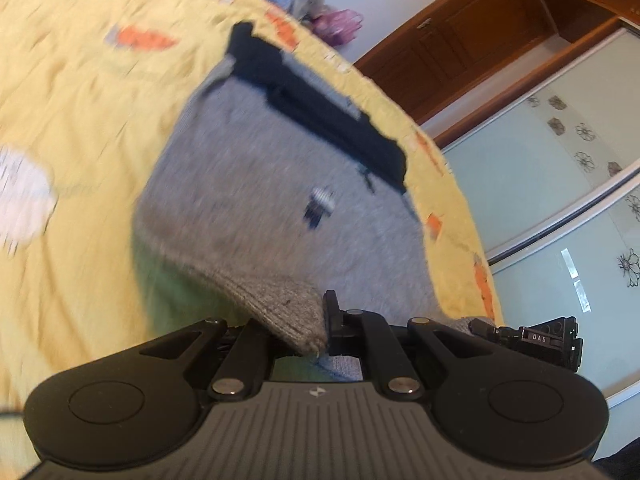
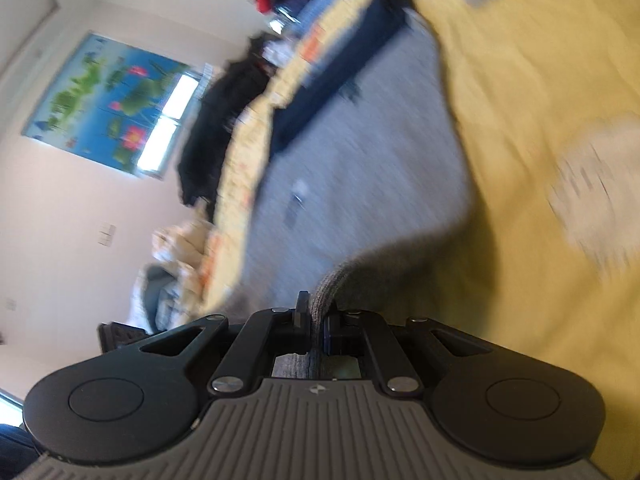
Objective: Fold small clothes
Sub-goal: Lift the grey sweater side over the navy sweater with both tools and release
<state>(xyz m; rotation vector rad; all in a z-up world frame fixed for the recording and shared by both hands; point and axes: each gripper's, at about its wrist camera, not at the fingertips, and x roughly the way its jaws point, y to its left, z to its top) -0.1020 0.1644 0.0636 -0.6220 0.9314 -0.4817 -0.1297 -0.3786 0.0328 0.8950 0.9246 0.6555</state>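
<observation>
The grey knitted sweater (image 1: 260, 184) lies on the yellow bedsheet (image 1: 72, 120), its ribbed hem lifted; the left gripper (image 1: 320, 332) pinches one hem corner. The right gripper (image 2: 316, 320) is clamped on the other corner.

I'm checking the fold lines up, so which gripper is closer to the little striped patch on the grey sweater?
Left, though only roughly. The left gripper pinches the grey sweater hem just below the striped patch. The right gripper pinches another hem corner, with the patch looking farther up the fabric.
</observation>
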